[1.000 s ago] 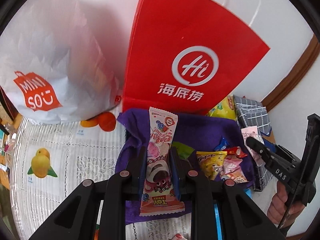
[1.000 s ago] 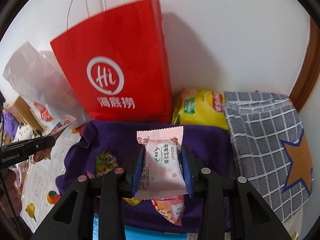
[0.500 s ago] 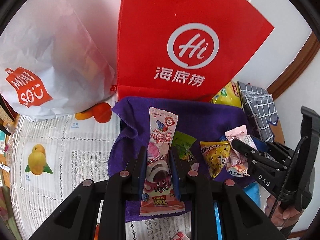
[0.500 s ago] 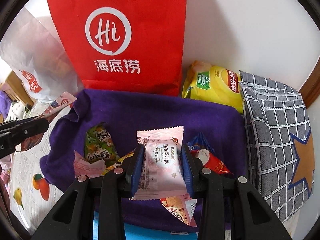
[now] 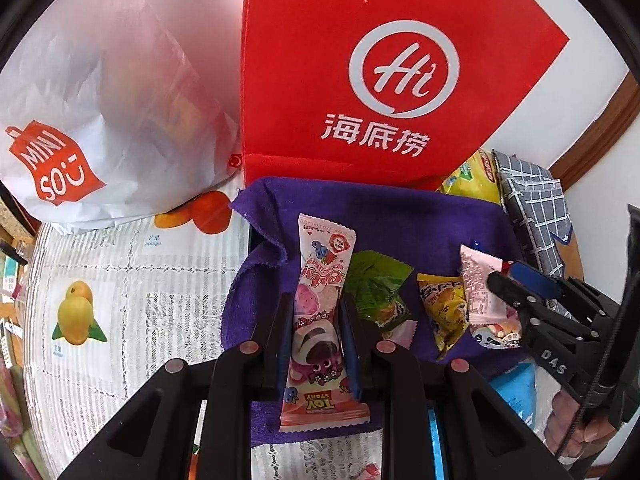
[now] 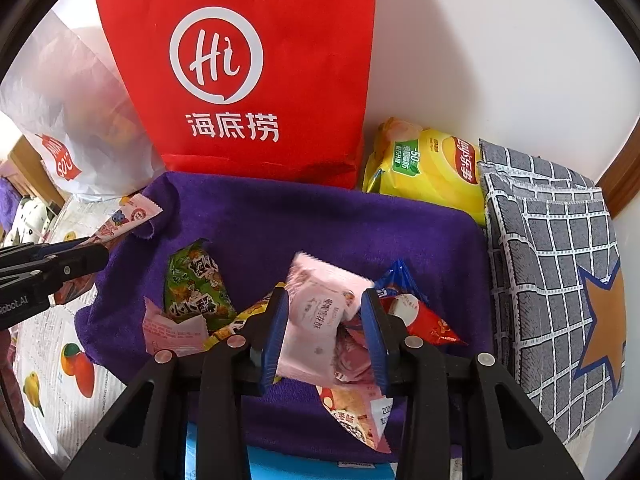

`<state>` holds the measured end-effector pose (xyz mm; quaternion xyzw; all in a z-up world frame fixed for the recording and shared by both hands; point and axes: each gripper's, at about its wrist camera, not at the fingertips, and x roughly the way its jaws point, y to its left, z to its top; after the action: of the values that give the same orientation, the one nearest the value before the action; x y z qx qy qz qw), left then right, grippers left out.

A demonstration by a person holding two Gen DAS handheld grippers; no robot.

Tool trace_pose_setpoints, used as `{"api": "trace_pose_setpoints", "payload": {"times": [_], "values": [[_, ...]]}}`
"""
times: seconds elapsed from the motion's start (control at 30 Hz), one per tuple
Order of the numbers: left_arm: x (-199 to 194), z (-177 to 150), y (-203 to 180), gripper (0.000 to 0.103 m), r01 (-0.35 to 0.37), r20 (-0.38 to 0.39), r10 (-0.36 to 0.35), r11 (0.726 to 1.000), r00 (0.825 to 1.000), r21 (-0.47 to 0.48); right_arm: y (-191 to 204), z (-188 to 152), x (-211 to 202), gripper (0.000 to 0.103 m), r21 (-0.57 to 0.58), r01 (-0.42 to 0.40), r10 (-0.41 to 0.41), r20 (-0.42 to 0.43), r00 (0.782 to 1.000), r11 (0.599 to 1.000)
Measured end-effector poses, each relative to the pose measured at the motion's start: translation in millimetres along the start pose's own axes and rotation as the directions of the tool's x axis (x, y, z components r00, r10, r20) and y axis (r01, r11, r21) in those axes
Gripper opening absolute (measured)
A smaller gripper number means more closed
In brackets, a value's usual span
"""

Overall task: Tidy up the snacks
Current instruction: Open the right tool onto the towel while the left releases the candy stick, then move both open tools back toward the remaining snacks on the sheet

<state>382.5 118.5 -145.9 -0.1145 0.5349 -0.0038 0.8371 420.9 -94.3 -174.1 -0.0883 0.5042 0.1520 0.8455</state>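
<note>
Here, fruit-print tablecloth (image 5: 120,280) meets white wall (image 6: 500,60).

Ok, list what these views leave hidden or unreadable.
- red bag: right wrist view, top edge crops the mouth; contents unseen.
- pink packet: right wrist view, motion-blurred; whether the right gripper clamps it is unclear.
- blue item: right wrist view, mostly under purple cloth.
- white bag: left wrist view, film veils contents.
</note>
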Motion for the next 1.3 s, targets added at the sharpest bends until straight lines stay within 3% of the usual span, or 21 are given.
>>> {"api": "trace_pose_setpoints", "payload": {"times": [0.43,0.67,0.77,0.83,0.9,1.1,1.3], "values": [[28.7,-1.0,11.4,0.021,0.002,-0.079,-0.007,0.998,0.997,-0.067,-11.3,4.0,-43.2,0.038,0.025,0.005,-0.007,0.103,0.995,1.000],[37.3,-2.1,9.5,0.022,0.011,-0.105,-0.019,0.997,0.994,-0.078,-12.0,5.3,-50.2,0.038,0.031,0.004,-0.007,0.109,0.994,1.000],[35.7,-1.2,10.5,0.027,0.033,-0.104,-0.042,0.996,0.994,-0.079,-10.3,5.9,-49.5,0.038,0.025,-0.002,0.000,0.107,0.994,1.000],[31.4,-0.3,12.2,0.042,0.030,-0.093,-0.037,0.996,0.995,-0.081,-6.8,5.8,-49.5,0.038,0.017,-0.003,0.002,0.104,0.995,1.000],[23.1,1.0,13.1,0.050,0.029,-0.070,-0.034,0.997,0.997,-0.078,-3.4,5.7,-49.8,0.038,0.004,0.000,-0.001,0.101,0.995,1.000],[-10.8,1.7,12.1,0.050,0.056,0.016,-0.055,0.997,0.998,-0.052,1.9,5.0,-60.0,0.038,-0.001,-0.011,0.011,0.120,0.993,1.000],[-39.1,1.4,6.6,0.050,0.029,0.084,-0.028,1.000,0.996,-0.007,9.2,1.5,-82.9,0.038,0.011,0.018,-0.019,0.169,0.985,1.000]]}}
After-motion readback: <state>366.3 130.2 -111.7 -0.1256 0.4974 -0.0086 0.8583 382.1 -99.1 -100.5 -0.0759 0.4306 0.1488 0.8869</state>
